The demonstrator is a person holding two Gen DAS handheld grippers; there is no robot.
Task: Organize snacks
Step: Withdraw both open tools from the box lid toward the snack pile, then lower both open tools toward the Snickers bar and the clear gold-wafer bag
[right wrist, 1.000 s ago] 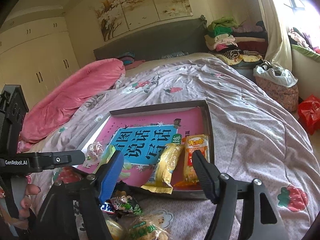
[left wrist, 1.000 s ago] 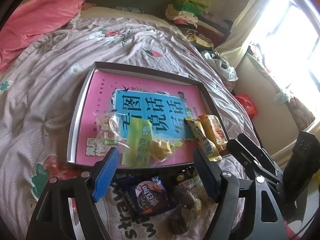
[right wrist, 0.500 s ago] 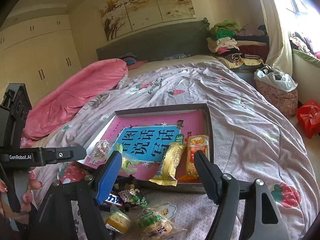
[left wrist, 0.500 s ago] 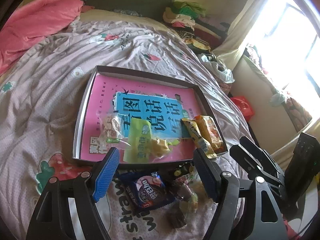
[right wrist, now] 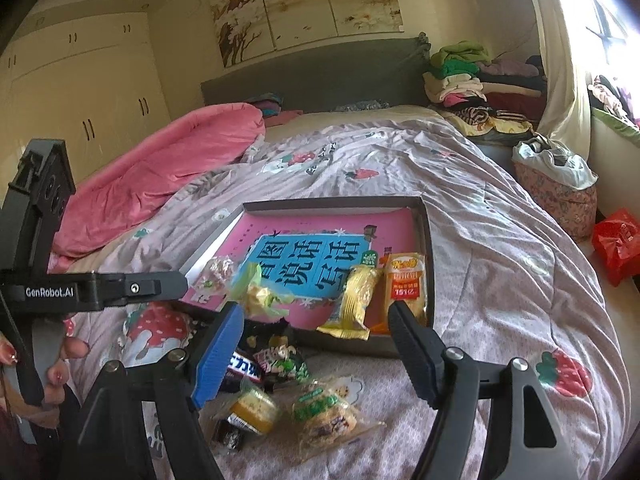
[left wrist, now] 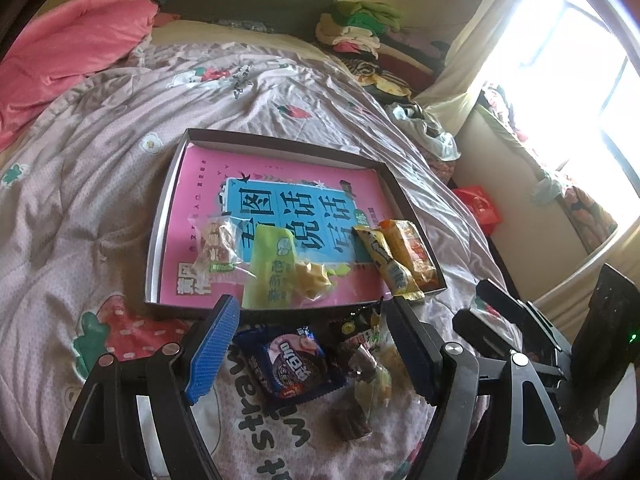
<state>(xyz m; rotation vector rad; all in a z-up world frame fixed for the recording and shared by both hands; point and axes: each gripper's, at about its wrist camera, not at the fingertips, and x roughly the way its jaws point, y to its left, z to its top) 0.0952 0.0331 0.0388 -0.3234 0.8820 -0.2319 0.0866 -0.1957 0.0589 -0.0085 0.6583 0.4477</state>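
Observation:
A shallow dark tray [left wrist: 172, 184] with a pink and blue book in it lies on the bed. Along the tray's near side lie a clear packet [left wrist: 216, 252], a green packet [left wrist: 272, 268], a yellow bar [left wrist: 388, 264] and an orange packet [left wrist: 412, 248]. My left gripper [left wrist: 310, 320] hangs open above a blue cookie packet [left wrist: 292, 364] and dark candies [left wrist: 352, 424] loose on the quilt. My right gripper [right wrist: 316, 316] is open over loose snacks: a green-labelled cracker pack [right wrist: 324, 412], a small yellow cake [right wrist: 254, 408] and dark wrappers [right wrist: 276, 360]. Neither gripper holds anything.
A pink duvet [right wrist: 160, 168] is bunched at the far left of the bed. Folded clothes [right wrist: 460, 76] are stacked at the head on the right. A bag [right wrist: 556, 184] and a red packet [right wrist: 616, 244] sit beside the bed. A hand [right wrist: 60, 360] grips the left tool.
The right gripper has drawn back from the tray, so more loose snacks show under it, and its jaws stand slightly wider. The left gripper has hardly moved.

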